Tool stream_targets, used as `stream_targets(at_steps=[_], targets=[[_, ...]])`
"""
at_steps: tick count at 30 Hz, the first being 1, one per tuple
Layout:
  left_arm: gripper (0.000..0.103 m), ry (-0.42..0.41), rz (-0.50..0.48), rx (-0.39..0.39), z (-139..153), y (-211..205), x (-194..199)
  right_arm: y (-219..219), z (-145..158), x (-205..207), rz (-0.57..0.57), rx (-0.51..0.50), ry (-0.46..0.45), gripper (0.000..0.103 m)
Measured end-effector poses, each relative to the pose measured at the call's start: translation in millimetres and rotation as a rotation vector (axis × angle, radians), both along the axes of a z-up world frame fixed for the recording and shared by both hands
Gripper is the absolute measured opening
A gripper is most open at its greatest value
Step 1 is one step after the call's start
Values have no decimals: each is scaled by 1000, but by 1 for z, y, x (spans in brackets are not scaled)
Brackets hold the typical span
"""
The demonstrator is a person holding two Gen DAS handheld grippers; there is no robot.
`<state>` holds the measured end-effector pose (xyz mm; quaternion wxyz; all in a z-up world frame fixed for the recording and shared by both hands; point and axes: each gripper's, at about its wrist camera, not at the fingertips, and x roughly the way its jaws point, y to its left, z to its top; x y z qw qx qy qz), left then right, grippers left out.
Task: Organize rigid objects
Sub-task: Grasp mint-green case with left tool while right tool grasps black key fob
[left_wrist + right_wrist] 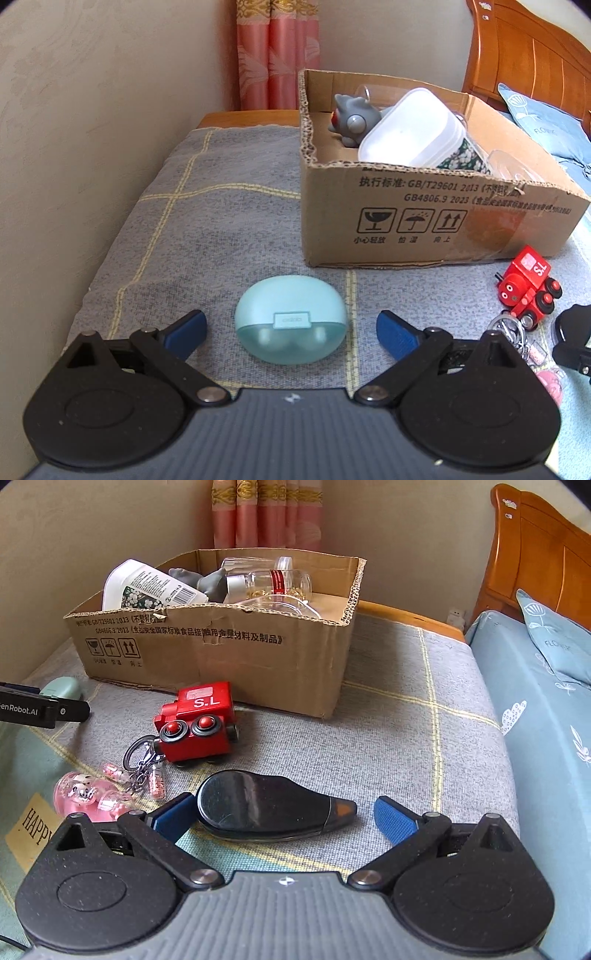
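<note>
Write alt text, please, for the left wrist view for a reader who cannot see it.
The open left gripper straddles a mint-green earbud case lying on a grey checked blanket, its fingers apart from the case. Behind sits a cardboard box of items, with a red toy train at right.

Grey checked blanket [388,716] under cardboard box [236,653], red toy train [199,723], teal earbud case [291,325].

Open grey blanket [221,229] left of the cardboard box [424,221] up to the wall [74,147], bare blanket right of the box toward the bed [546,716], red toy train [199,723] and pink keychain [92,794] crowding the middle, box interior packed with bottles [273,581].
</note>
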<state>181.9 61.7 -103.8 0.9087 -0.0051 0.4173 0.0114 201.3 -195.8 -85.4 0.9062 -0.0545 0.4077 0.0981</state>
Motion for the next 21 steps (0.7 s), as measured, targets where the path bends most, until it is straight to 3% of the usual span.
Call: stream_targets(at_steps=[3, 7, 13, 21], targets=[[95, 0, 5, -12, 0, 0, 0, 2, 0, 1, -7, 0, 2, 103], [84, -6, 13, -12, 2, -1, 1, 4, 0, 1, -16, 2, 4, 103], [75, -5, 17, -10, 4, 2, 2, 4, 3, -1, -9, 3, 5, 96], [61, 3, -28, 32, 8, 2, 4, 6, 5, 0, 21, -9, 17, 93]])
